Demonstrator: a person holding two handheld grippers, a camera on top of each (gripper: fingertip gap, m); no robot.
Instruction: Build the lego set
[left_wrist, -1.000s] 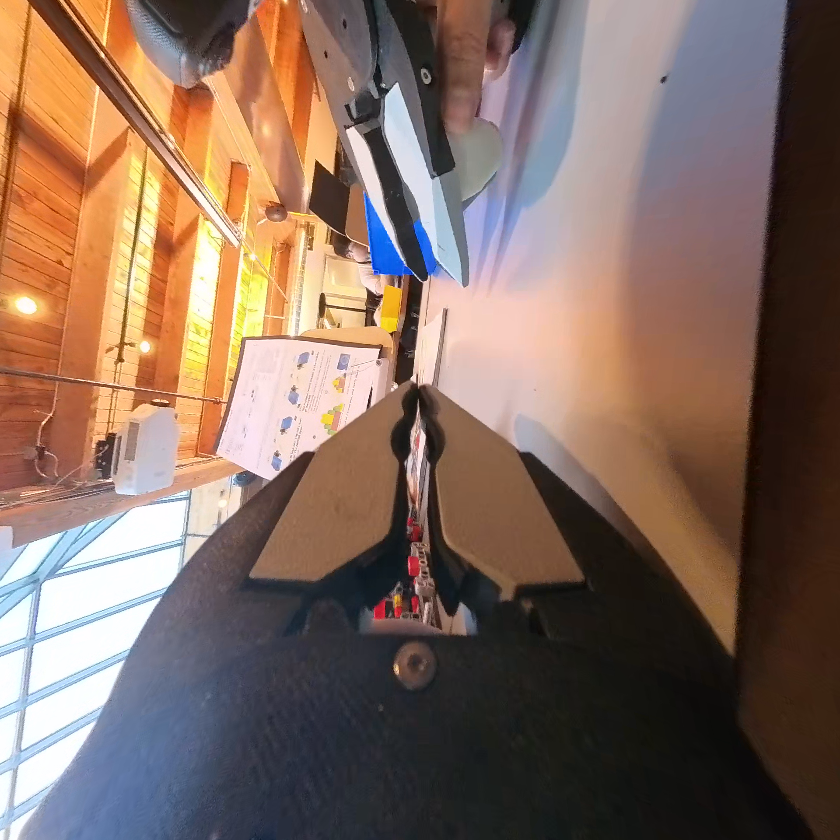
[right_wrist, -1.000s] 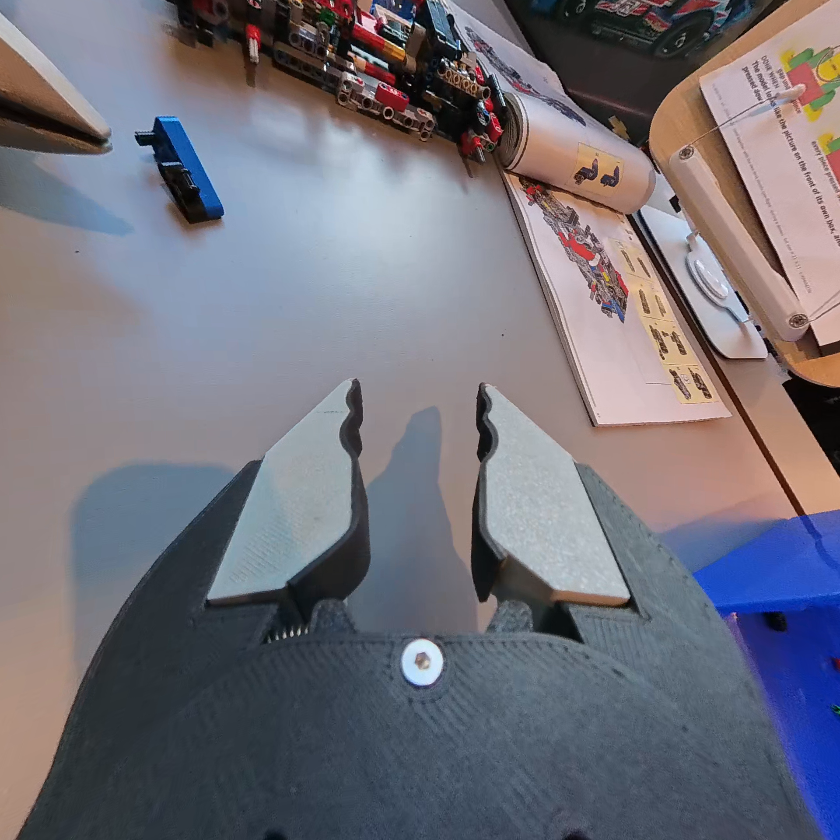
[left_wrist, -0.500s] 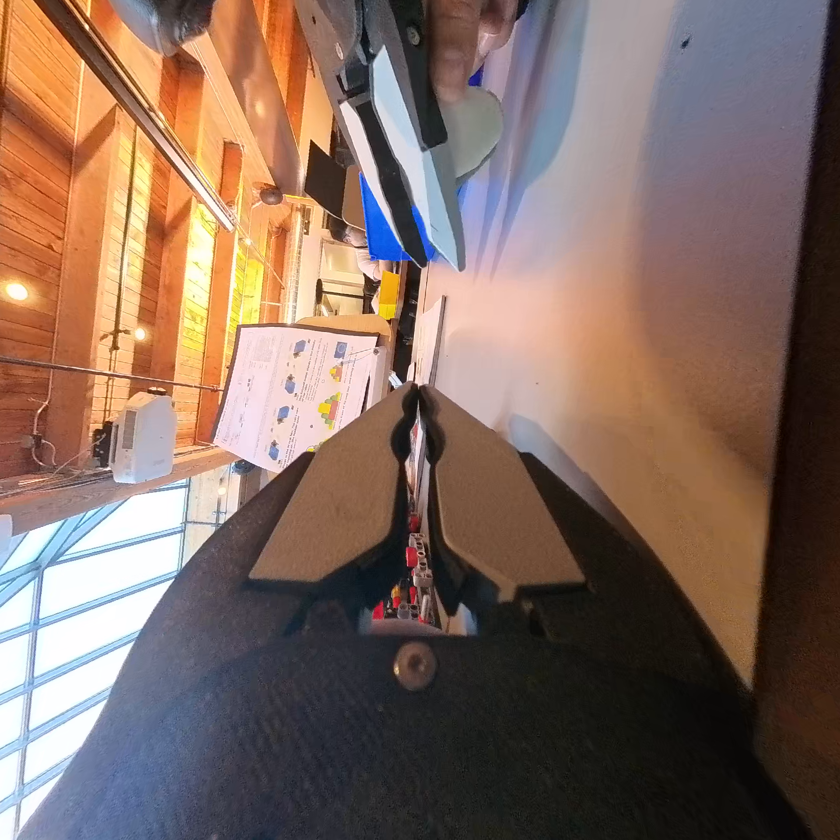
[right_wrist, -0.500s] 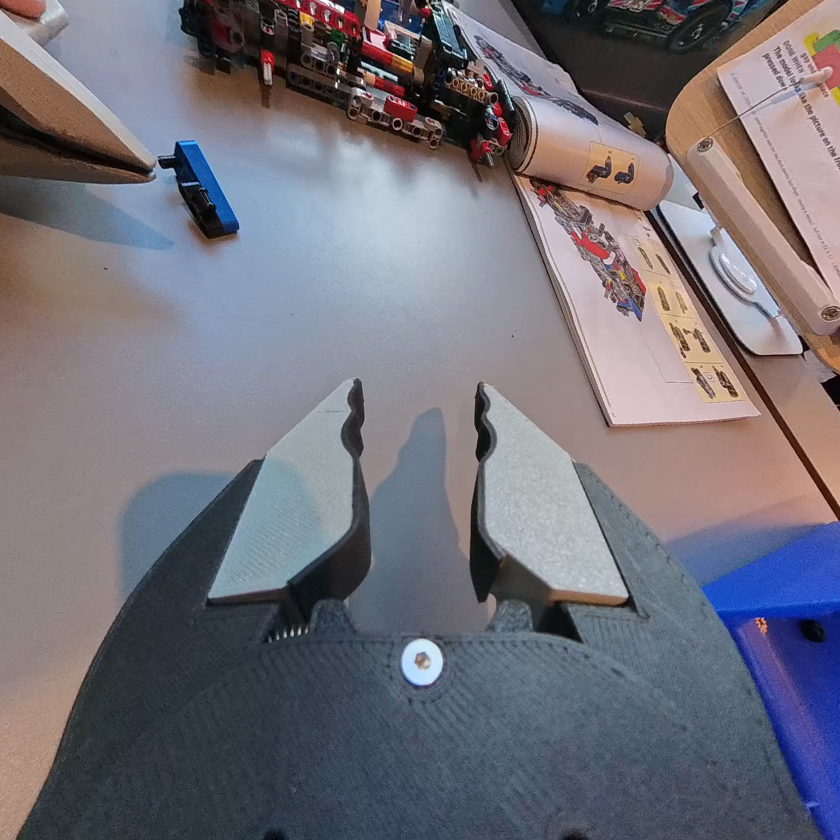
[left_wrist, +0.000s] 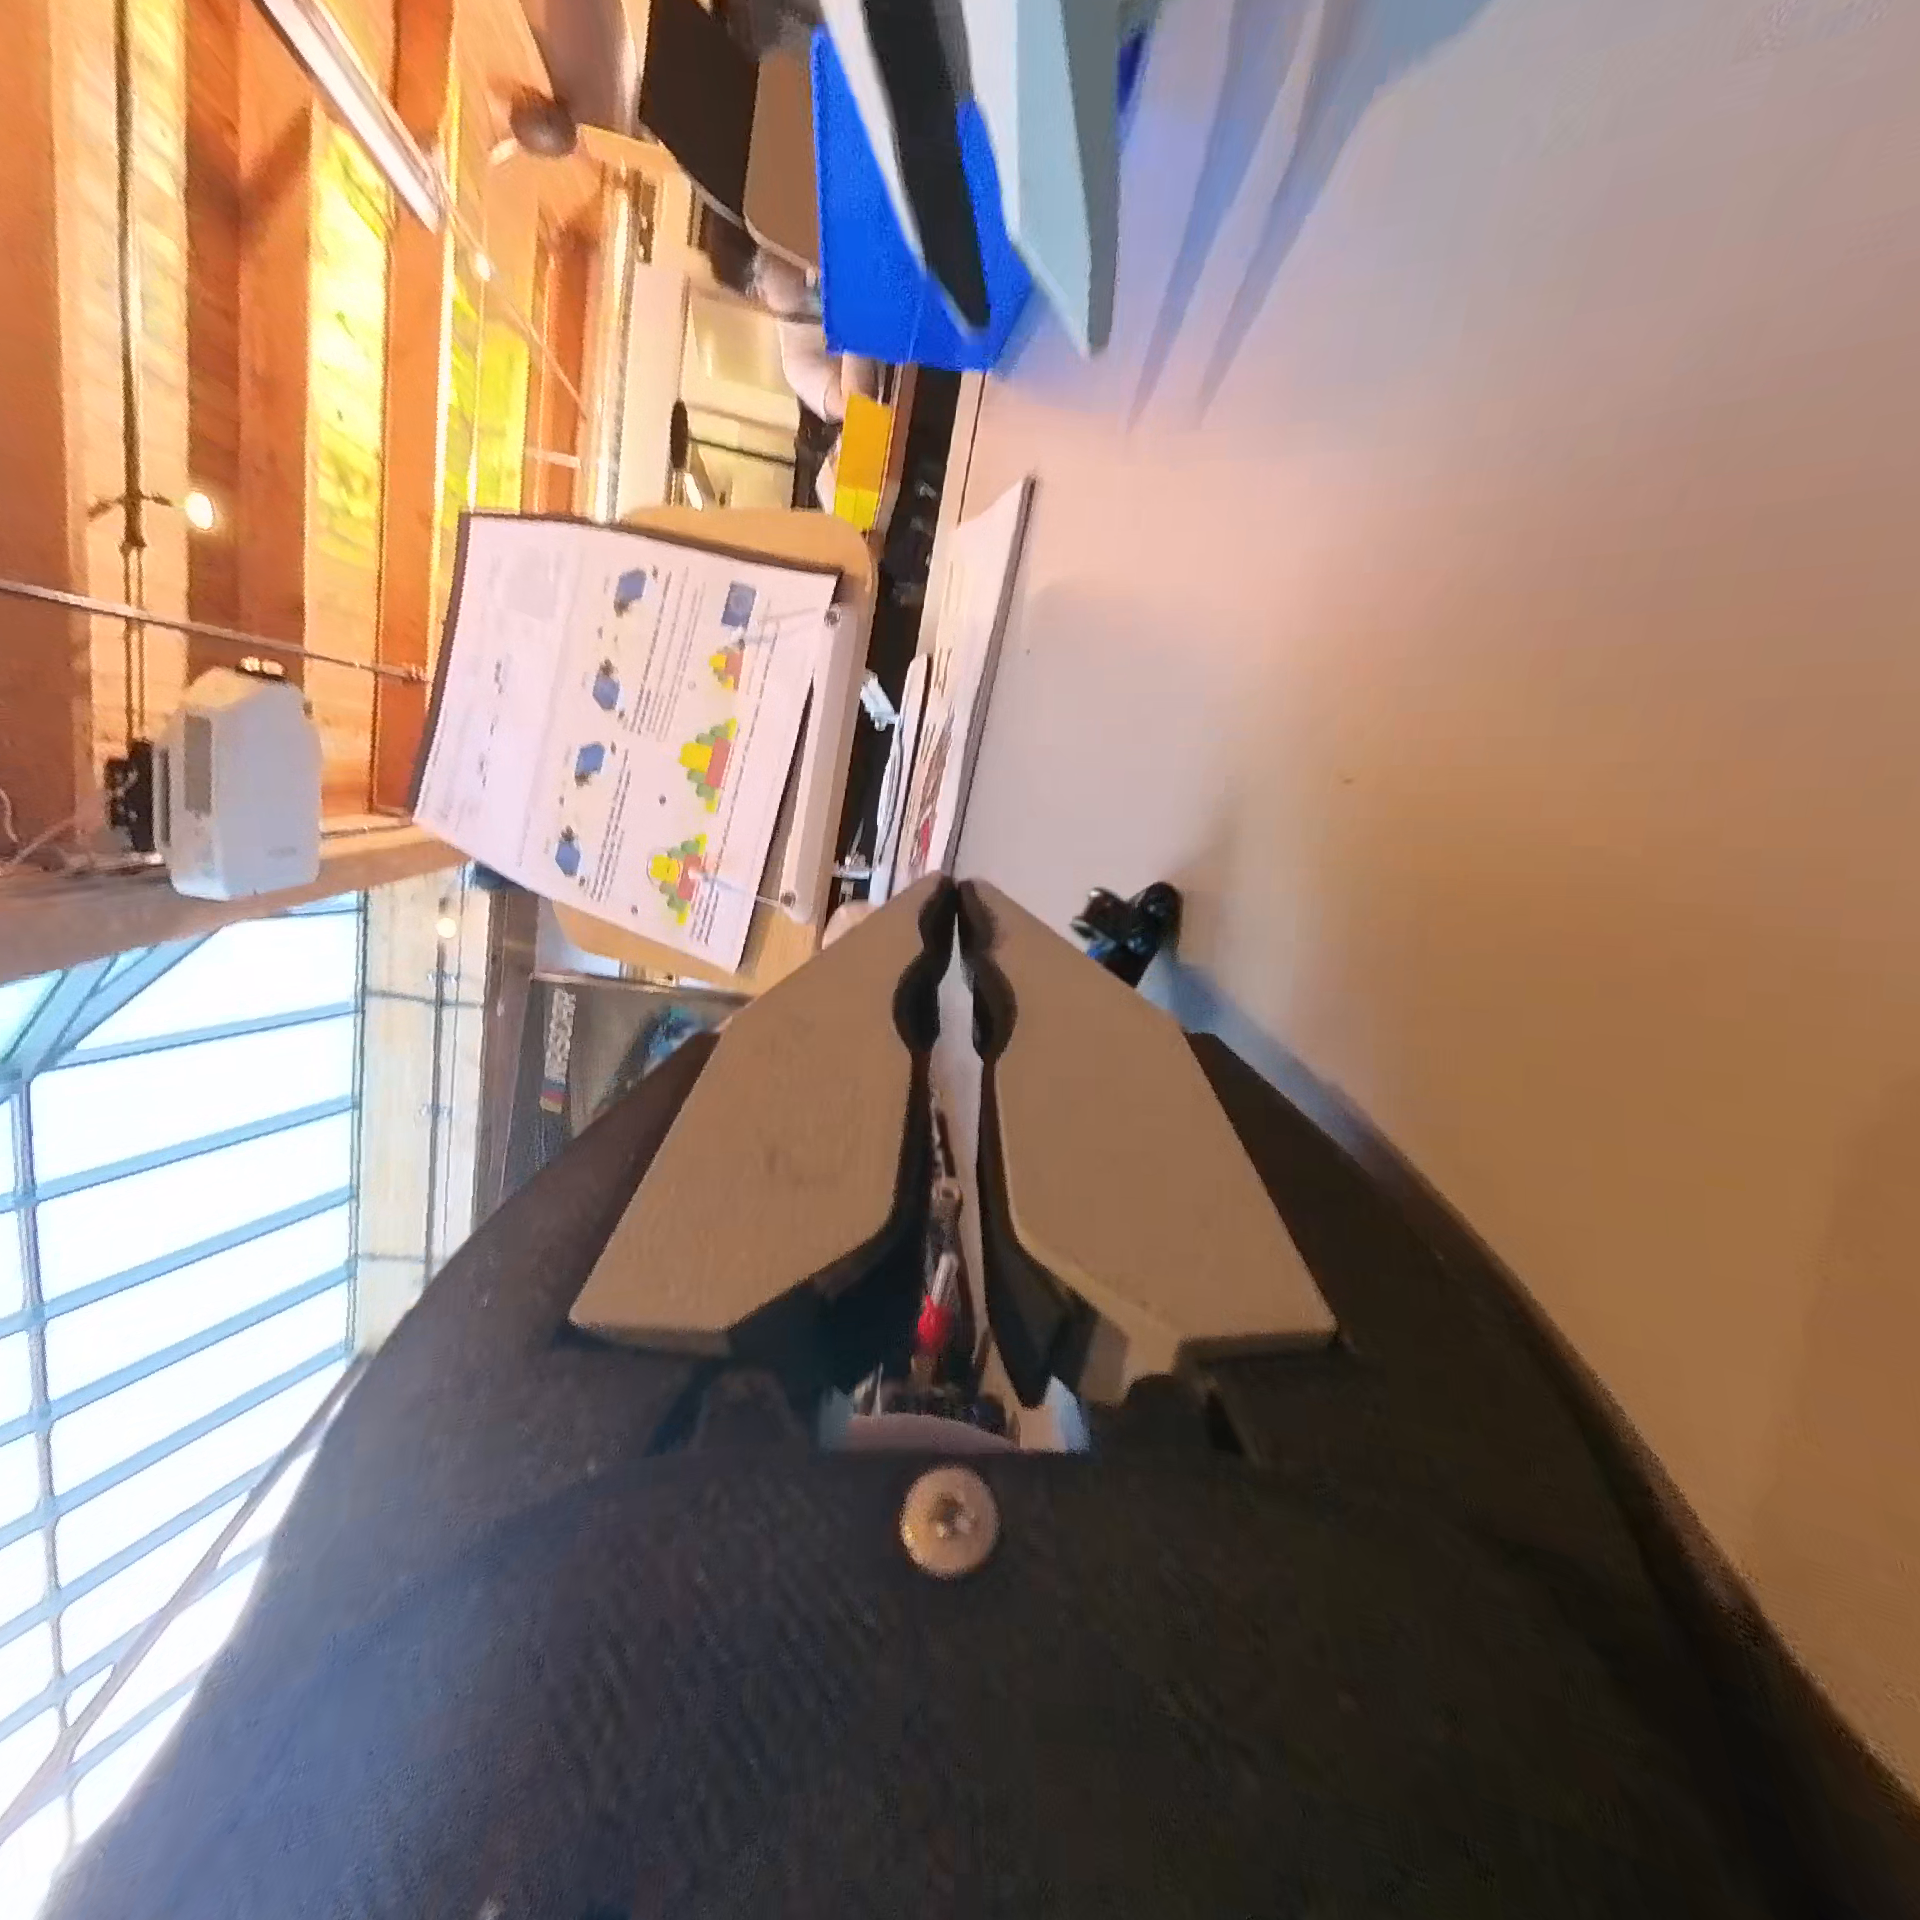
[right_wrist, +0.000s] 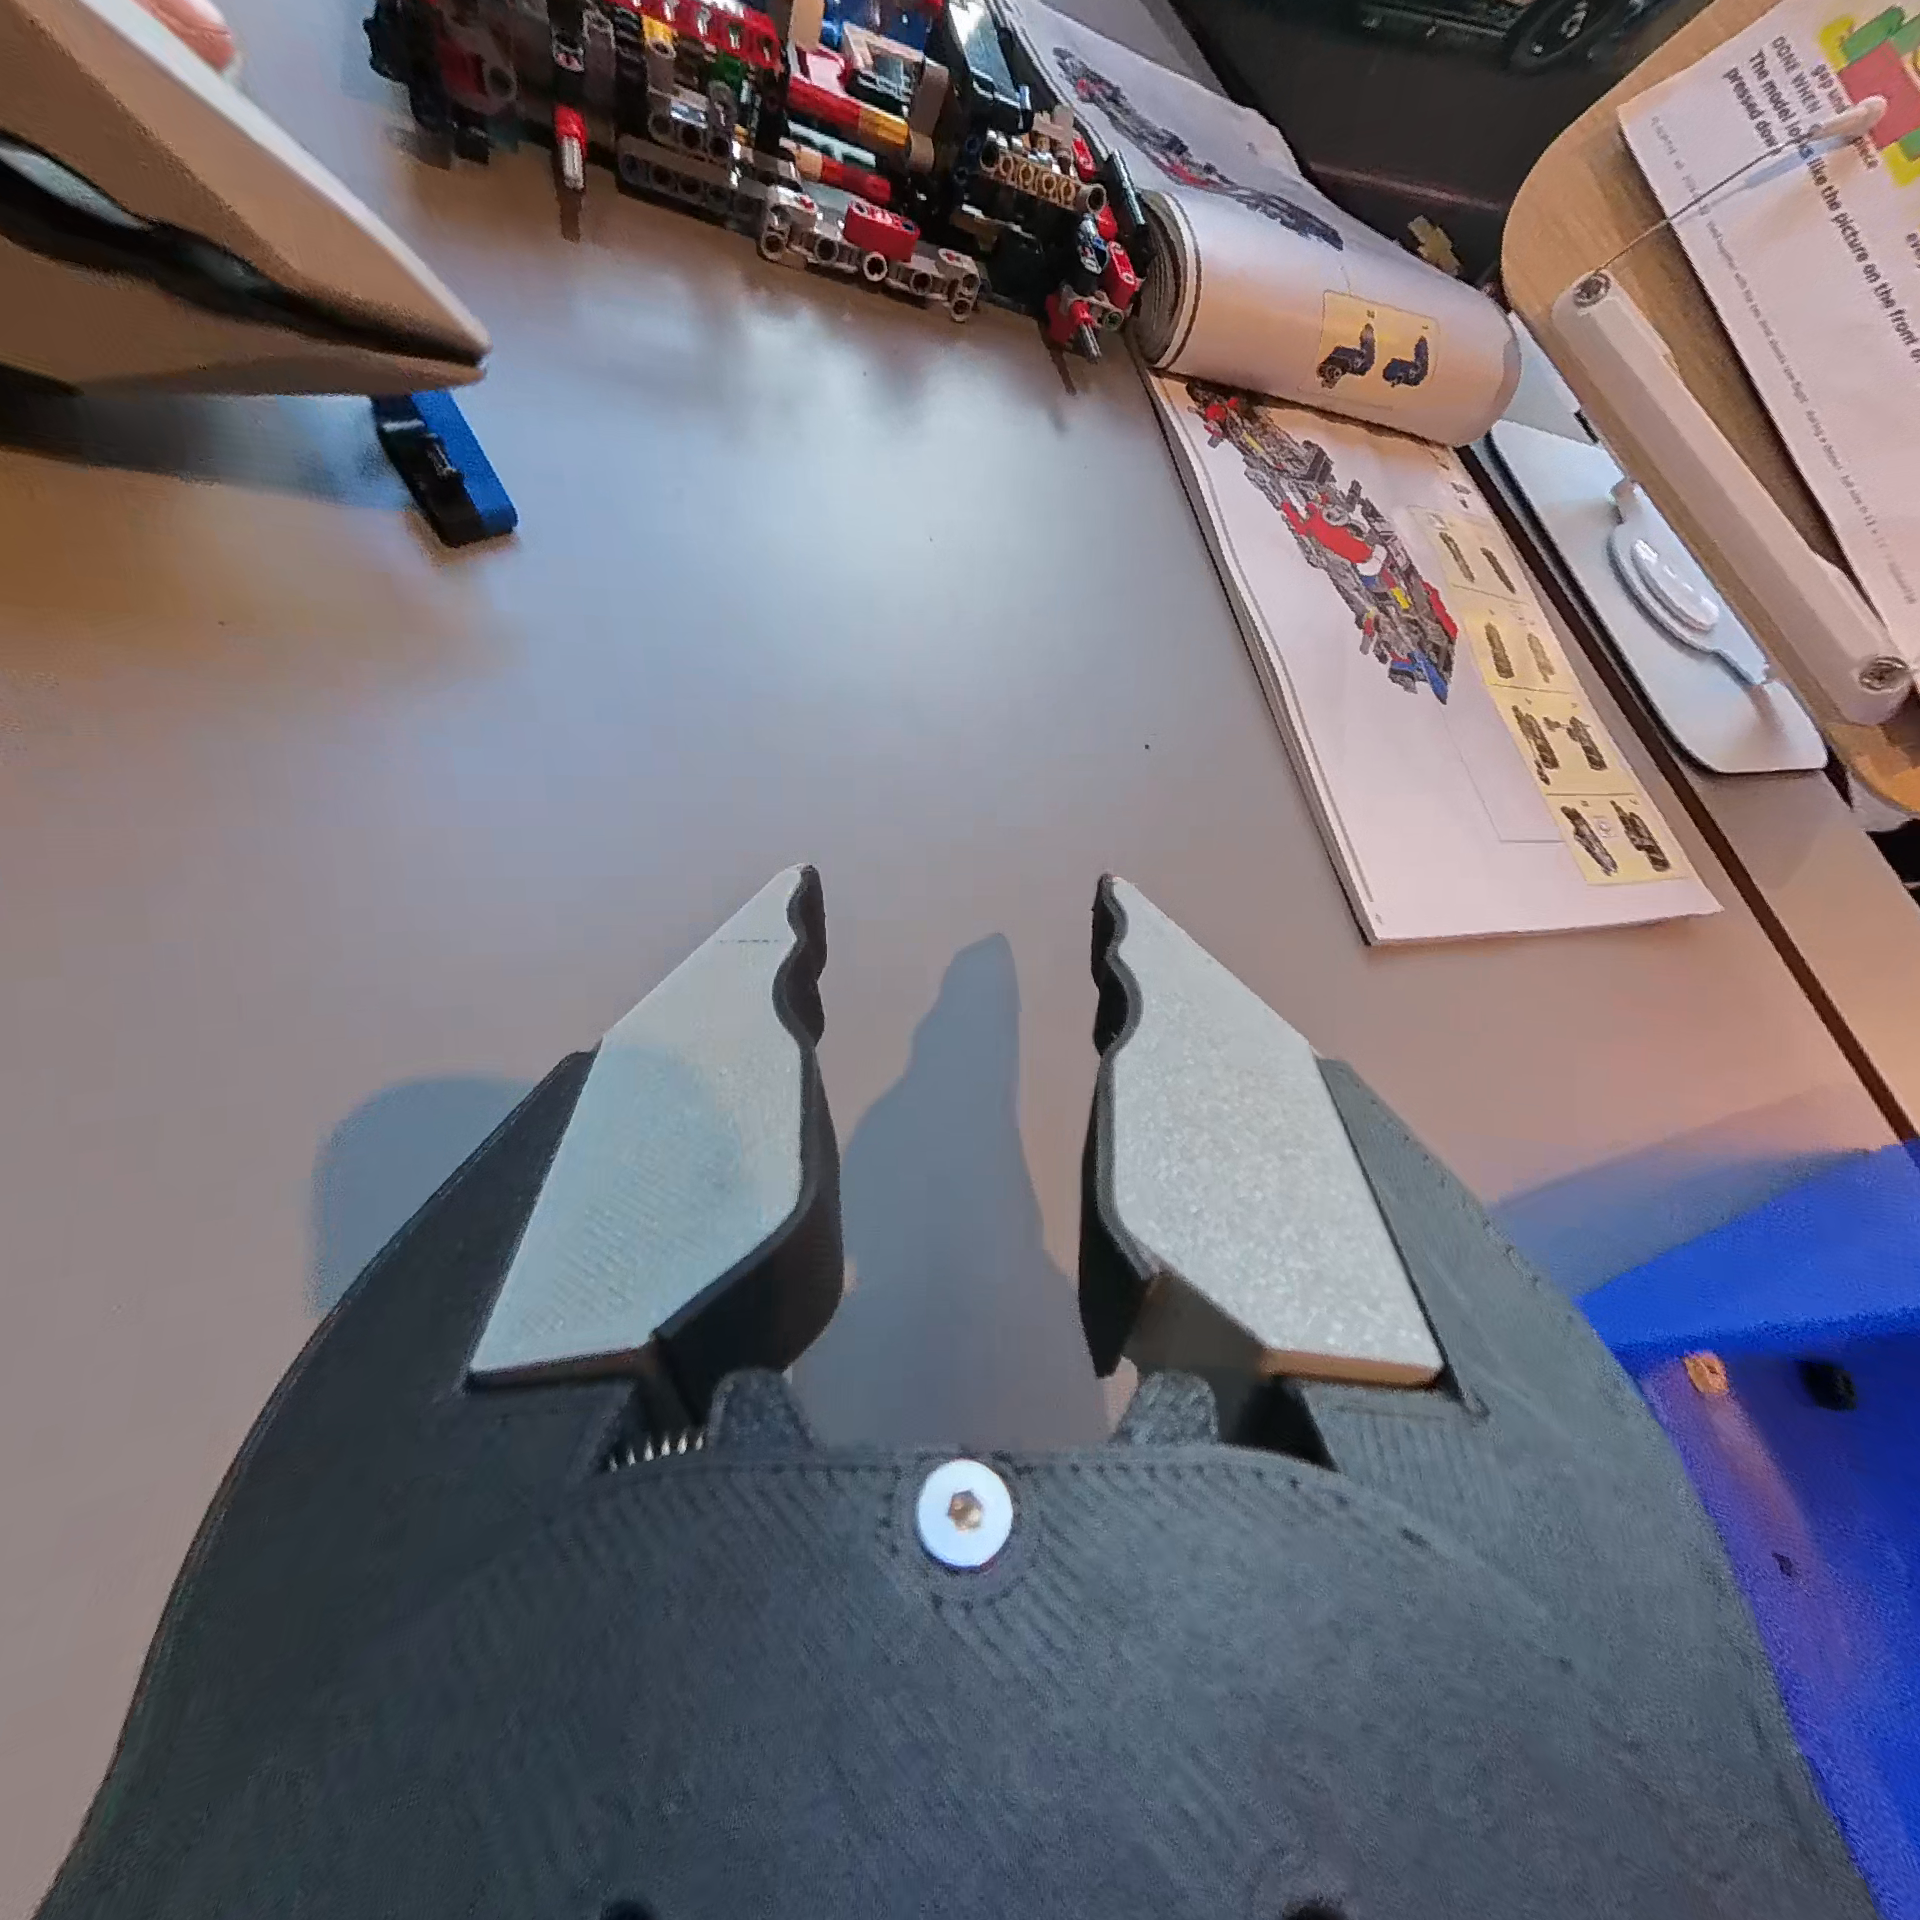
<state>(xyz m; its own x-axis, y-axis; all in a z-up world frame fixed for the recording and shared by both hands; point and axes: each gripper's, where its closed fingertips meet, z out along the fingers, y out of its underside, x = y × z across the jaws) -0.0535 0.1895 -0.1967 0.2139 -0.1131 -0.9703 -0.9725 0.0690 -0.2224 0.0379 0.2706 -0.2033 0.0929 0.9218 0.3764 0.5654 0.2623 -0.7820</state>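
We read the layout as a working bench: the half-built lego model (right_wrist: 831, 177) lies along the far edge of the desk (right_wrist: 727, 675), out of the way but within reach, and the instruction booklet (right_wrist: 1455, 665) lies open along the desk's right edge just beside it, its earlier pages rolled back so the current step shows. A loose blue piece (right_wrist: 447, 468) lies alone on bare desk toward the far left, well apart from the model, which we judge makes it the next part to fetch. The left gripper (left_wrist: 951, 899) is rolled onto its side, so the desk runs upright down the right of its view; its fingers are pressed together at the tips with nothing between them, and in the right wrist view they reach in from the left edge, hanging just over the blue piece. The right gripper (right_wrist: 956, 883) hovers above the desk's near middle, pitched down toward the surface, its fingers apart and empty. A blue bin (right_wrist: 1766, 1403) sits at the near right corner.
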